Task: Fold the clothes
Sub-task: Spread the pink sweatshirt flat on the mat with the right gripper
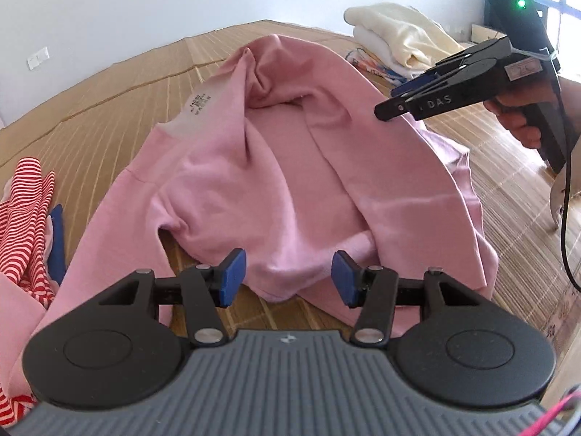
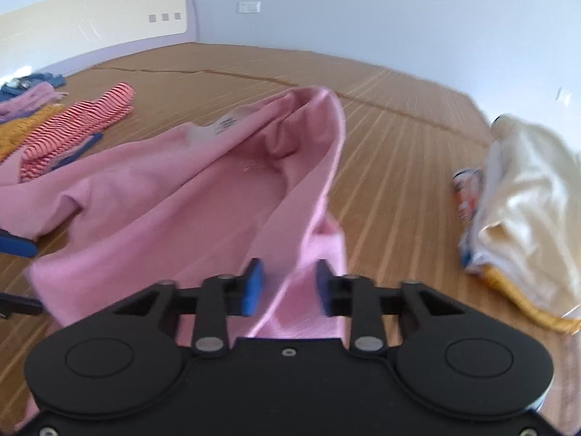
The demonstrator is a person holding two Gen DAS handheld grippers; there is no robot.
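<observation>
The pink sweatshirt (image 1: pixel 290 167) is spread, partly folded, on the bamboo mat (image 1: pixel 120 101). Its near hem is faced by the left tool (image 1: pixel 287 278), held wide and empty. The right tool (image 2: pixel 288 287) is spread above its right edge. Bare mat is seen beyond; striped clothes (image 1: pixel 29 214) lie left, a cream pile (image 2: pixel 526 196) right.

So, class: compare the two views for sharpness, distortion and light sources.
Left wrist view: sharp, fisheye-bent bamboo mat, bright window at top right. Right wrist view: smeared by blur, especially the cream pile and pink sweatshirt.
</observation>
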